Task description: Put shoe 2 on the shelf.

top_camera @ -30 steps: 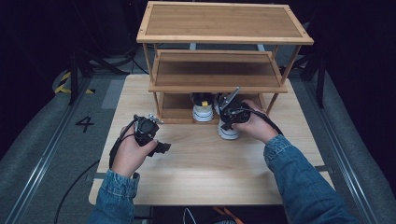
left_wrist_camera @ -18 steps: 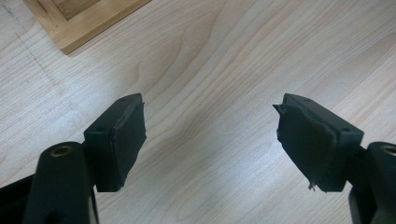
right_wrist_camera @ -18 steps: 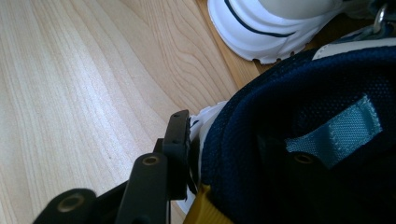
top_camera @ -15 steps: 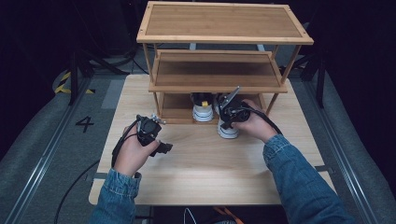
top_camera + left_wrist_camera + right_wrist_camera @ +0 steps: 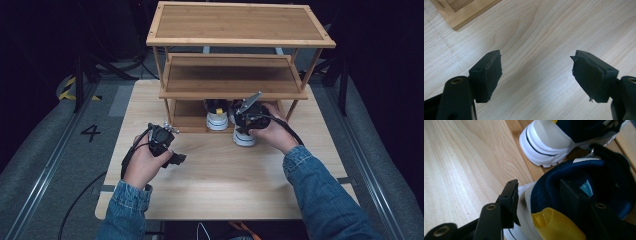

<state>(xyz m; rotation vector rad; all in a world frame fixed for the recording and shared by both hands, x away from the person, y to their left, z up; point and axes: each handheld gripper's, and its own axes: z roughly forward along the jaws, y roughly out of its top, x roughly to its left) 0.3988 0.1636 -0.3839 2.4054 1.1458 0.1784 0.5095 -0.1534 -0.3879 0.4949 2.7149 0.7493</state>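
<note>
A white and navy sneaker (image 5: 244,137) with a yellow heel tab (image 5: 554,225) stands on the table in front of the rack's bottom shelf. My right gripper (image 5: 243,123) sits at its heel. One jaw is outside the white heel and the other is inside the navy collar (image 5: 574,170). These jaws have just been opening, and the outer pad stands a little off the heel. The matching sneaker (image 5: 217,118) sits on the bottom shelf just to the left, also seen close up (image 5: 549,142). My left gripper (image 5: 176,159) hovers open over bare table (image 5: 536,65), holding nothing.
The three-tier wooden rack (image 5: 235,91) stands at the table's far half; its upper two shelves are bare. A corner of its base frame (image 5: 461,12) lies beyond the left gripper. The light wood table (image 5: 225,185) runs to its front edge near the person's denim sleeves.
</note>
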